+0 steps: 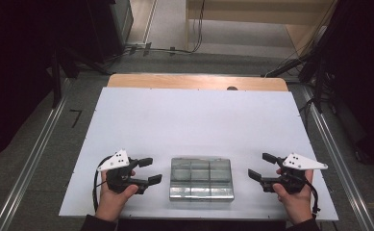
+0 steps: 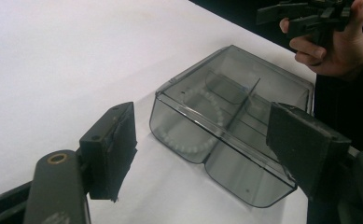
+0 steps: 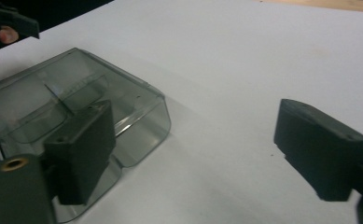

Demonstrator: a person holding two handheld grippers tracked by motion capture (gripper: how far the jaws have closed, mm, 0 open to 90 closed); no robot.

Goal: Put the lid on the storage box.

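A smoky clear plastic box (image 1: 201,178) with a shut lid and inner dividers lies near the front edge of the white table (image 1: 189,120). A ring of pale beads (image 2: 202,126) seems to lie in one compartment. My left gripper (image 1: 151,171) is held just left of the box, open, with nothing between its jaws. My right gripper (image 1: 261,166) is held just right of it, also open and empty. In the left gripper view the box (image 2: 226,116) lies ahead between the spread jaws, apart from them. The right gripper view has the box (image 3: 76,98) behind its left jaw.
A wooden strip (image 1: 194,82) runs along the table's far edge. Metal floor rails (image 1: 35,159) flank the table, and cables (image 1: 165,49) lie on the floor behind it. Dark equipment stands at both back corners.
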